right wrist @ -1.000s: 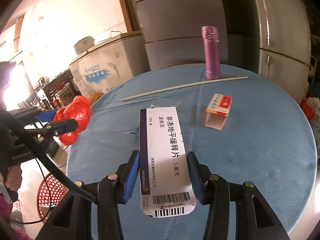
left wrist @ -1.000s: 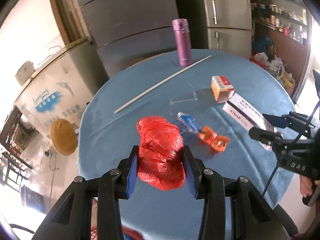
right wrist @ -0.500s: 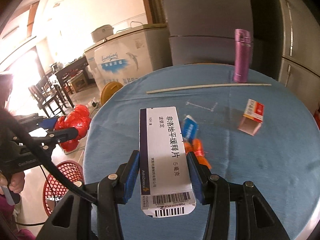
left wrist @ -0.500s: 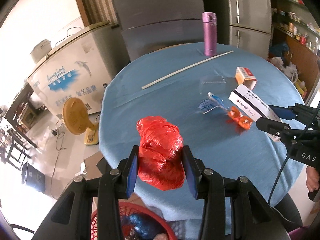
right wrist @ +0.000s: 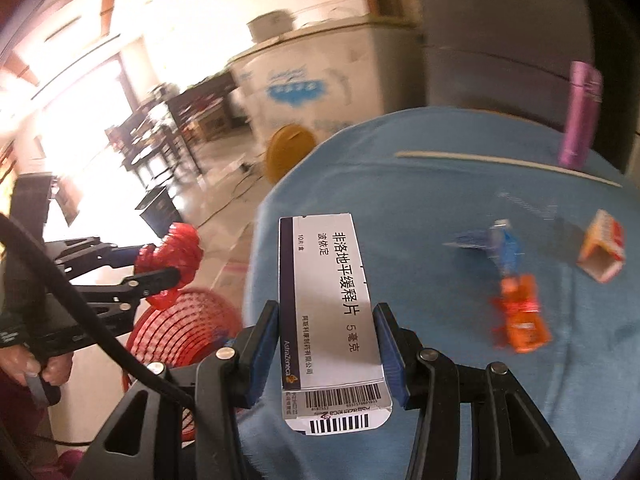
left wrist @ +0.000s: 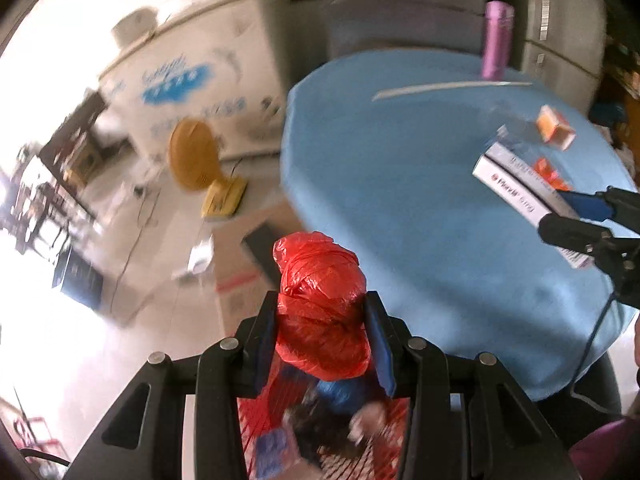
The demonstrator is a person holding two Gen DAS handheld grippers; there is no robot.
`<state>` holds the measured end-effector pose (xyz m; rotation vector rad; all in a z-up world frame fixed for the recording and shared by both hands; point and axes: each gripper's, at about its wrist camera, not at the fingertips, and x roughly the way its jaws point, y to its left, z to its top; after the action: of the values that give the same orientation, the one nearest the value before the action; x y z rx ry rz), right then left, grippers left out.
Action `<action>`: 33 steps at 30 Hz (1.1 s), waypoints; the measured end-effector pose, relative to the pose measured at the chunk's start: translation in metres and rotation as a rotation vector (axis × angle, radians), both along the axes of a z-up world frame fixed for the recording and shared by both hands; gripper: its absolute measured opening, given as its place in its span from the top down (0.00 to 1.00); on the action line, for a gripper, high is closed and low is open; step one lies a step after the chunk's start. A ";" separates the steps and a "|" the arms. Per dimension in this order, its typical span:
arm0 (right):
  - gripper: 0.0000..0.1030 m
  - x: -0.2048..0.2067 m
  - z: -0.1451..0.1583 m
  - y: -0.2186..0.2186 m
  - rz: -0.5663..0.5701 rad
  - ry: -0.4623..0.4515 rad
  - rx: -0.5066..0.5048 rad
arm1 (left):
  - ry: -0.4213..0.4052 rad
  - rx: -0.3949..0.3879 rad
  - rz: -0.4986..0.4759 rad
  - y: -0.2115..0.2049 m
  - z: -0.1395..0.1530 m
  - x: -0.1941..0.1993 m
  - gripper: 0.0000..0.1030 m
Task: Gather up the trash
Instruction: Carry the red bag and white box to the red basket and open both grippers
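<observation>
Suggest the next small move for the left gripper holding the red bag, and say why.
Probably open the left gripper and let the crumpled red plastic bag drop. It hangs off the blue table's edge, right above the red mesh basket that already holds trash, so release should land it inside.

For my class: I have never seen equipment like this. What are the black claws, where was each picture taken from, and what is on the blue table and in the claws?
No robot here: a person holds a two-finger claw in each hand, each with a camera looking along its fingers.

In the left view, the left gripper is clamped on a crumpled red plastic bag, hanging over a red basket that already holds rubbish.

In the right view, the right gripper is clamped on a white medicine box.

On the blue table lie an orange wrapper, a blue wrapper, a small open orange box and a long pale stick. A purple flask stands upright at the back.
</observation>
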<state>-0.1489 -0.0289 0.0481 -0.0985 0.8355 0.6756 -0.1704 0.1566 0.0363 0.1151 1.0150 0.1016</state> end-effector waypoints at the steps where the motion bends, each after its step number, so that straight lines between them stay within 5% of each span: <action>1: 0.51 -0.002 -0.004 0.009 0.026 0.013 0.001 | 0.015 0.002 0.020 0.007 -0.005 -0.006 0.58; 14: 0.51 -0.035 -0.053 0.113 0.309 0.141 -0.075 | 0.192 -0.016 0.247 0.077 -0.065 -0.062 0.58; 21: 0.49 -0.028 -0.074 0.130 0.346 0.287 -0.047 | 0.235 -0.047 0.241 0.083 -0.083 -0.061 0.56; 33: 0.44 -0.016 -0.077 0.117 0.260 0.296 0.001 | 0.253 -0.066 0.244 0.084 -0.086 -0.055 0.53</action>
<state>-0.1651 0.0885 -0.0294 -0.1090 1.1186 0.9501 -0.2253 0.2409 -0.0492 -0.0586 1.2814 0.2813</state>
